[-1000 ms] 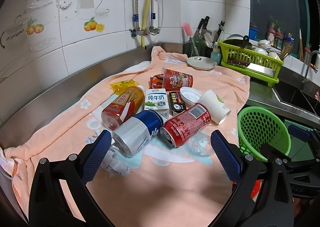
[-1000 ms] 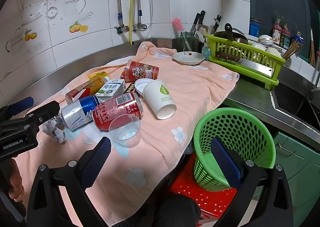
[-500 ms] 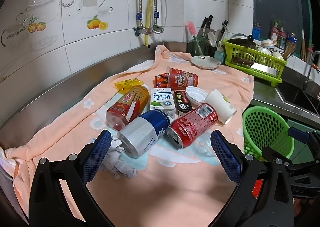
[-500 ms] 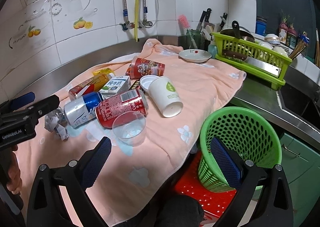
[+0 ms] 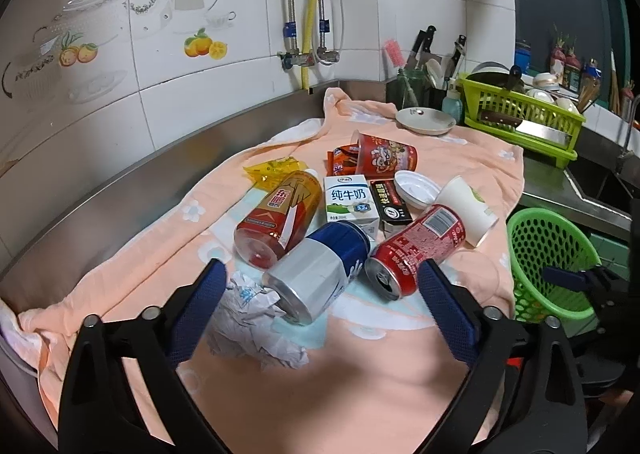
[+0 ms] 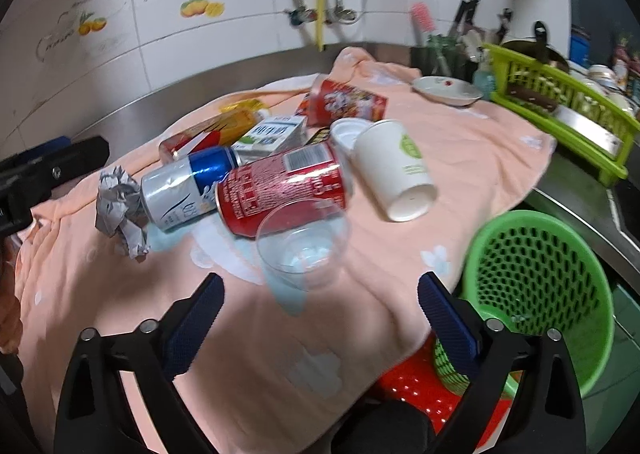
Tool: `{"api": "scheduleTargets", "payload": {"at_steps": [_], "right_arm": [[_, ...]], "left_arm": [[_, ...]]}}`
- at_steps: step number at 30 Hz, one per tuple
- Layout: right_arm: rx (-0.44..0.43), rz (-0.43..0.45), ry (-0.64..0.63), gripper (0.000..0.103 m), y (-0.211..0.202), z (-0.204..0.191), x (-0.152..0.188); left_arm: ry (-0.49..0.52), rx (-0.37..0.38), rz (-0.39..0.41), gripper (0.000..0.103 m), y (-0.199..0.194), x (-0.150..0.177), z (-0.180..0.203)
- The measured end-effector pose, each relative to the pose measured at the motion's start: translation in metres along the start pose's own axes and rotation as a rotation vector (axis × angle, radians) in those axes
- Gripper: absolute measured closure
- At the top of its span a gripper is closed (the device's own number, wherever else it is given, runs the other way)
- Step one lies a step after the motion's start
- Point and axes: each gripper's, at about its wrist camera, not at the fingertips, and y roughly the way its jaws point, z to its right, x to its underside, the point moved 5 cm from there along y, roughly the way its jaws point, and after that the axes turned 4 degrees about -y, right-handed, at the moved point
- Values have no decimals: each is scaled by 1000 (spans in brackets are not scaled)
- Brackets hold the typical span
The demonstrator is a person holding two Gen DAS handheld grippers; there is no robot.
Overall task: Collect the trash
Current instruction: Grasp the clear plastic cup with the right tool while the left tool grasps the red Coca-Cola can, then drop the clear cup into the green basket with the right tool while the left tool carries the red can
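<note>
Trash lies on a peach towel (image 5: 360,394): a blue and silver can (image 5: 320,270) (image 6: 184,182), a red can (image 5: 416,250) (image 6: 280,186), a red bottle (image 5: 280,218), a milk carton (image 5: 348,202), a white paper cup (image 5: 468,206) (image 6: 394,170), a crumpled paper ball (image 5: 252,318) (image 6: 120,206), a red noodle cup (image 5: 384,156) and a clear plastic cup (image 6: 302,242). My left gripper (image 5: 320,286) is open, just short of the blue can. My right gripper (image 6: 318,294) is open, just short of the clear cup. A green basket (image 6: 536,286) (image 5: 548,258) stands below the counter's right edge.
A white saucer (image 5: 426,120) sits at the towel's far end. A green dish rack (image 5: 520,114) with dishes and a knife block stand at the back right. A tiled wall with pipes runs behind. A red stool (image 6: 416,386) is under the basket.
Both grippers have moved forward and closer to the trash pile. The right gripper has swung left, from the basket toward the clear cup. Nothing was grasped.
</note>
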Motion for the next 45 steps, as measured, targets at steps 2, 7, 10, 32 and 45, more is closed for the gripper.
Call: {"api": "scheduleTargets", "payload": {"at_steps": [2, 7, 10, 32, 45], "right_arm": [[-11, -13, -8, 19, 10, -2, -2], [-26, -19, -16, 23, 30, -4, -7], [-21, -21, -30, 26, 38, -4, -11], [-26, 41, 45, 42, 0, 35, -11], [230, -46, 192, 42, -17, 169, 36]], "left_arm": [[3, 8, -8, 12, 3, 1, -1], [31, 32, -20, 16, 11, 0, 1], [70, 54, -24, 16, 14, -1, 9], [361, 241, -168, 16, 96, -5, 90], [468, 224, -283, 16, 145, 8, 112]]}}
